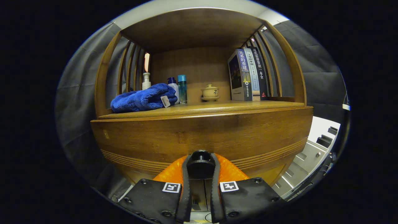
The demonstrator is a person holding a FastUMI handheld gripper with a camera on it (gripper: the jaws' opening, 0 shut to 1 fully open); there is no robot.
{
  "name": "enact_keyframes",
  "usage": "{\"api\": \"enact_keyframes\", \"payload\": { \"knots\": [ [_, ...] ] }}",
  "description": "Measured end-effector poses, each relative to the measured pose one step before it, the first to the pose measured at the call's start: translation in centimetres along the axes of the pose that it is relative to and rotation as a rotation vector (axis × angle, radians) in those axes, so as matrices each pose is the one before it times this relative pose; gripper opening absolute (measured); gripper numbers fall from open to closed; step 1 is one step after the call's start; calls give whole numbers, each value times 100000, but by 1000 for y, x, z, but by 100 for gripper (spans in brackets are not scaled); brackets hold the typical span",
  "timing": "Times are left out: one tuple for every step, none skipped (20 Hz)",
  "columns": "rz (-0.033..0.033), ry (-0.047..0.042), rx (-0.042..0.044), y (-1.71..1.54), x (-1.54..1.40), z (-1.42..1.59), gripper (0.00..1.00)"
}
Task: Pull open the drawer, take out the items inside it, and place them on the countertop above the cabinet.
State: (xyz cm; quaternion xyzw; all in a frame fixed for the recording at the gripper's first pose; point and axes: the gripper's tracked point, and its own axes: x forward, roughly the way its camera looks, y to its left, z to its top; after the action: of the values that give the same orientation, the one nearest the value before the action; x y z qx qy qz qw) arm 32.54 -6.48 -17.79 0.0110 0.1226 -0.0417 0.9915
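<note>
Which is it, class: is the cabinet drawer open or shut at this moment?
Cannot tell. The gripper has both fingers around the drawer knob, but the drawer front blocks any view of a gap or of the drawer's inside.

The brown wooden counter (199, 107) tops the cabinet and sits inside a slatted wooden frame with a wood back panel. A crumpled blue towel (143, 99) with a small white tag lies at its left end. Behind the towel stand a white pump bottle (146, 81), a white bottle with a dark blue cap (173, 86) and a slim teal bottle (182, 88). Near the middle rests what looks like a small cream lidded teacup on a saucer (210, 92). At the right end, three upright books (247, 74) stand together.
</note>
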Motion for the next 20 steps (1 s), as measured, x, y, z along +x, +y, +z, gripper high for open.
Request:
{"api": "enact_keyframes", "payload": {
  "knots": [
    [288, 517, 451, 27, -682, -123, 32],
    [103, 1010, 592, -21, -632, -113, 32],
    [-52, 1141, 275, -39, -919, -110, 32],
    [128, 1000, 18, 13, -947, -151, 32],
    [271, 700, 173, 11, -952, -216, 32],
    [368, 475, 184, 18, -1065, -113, 32],
    [332, 406, 169, -16, -1068, -233, 32],
    [383, 645, -36, -89, -1109, -235, 32],
    [323, 839, 158, -28, -947, -218, 32],
    [114, 853, 77, 20, -938, -190, 32],
    [338, 801, 12, -23, -734, -193, 32],
    [209, 800, -80, 15, -987, -272, 32],
    [47, 677, -26, -64, -657, -148, 32],
    [-25, 874, 229, -45, -607, -214, 32],
    [-10, 547, 467, 13, -575, -192, 32],
    [-371, 616, 66, 229, -749, -633, 32],
    [-225, 1162, -127, -11, -416, -480, 32],
    [-18, 354, 32, 15, -603, -297, 32],
    [112, 693, 23, -75, -411, -383, 32],
    [-39, 363, -64, -27, -410, -254, 32]
  ]
}}
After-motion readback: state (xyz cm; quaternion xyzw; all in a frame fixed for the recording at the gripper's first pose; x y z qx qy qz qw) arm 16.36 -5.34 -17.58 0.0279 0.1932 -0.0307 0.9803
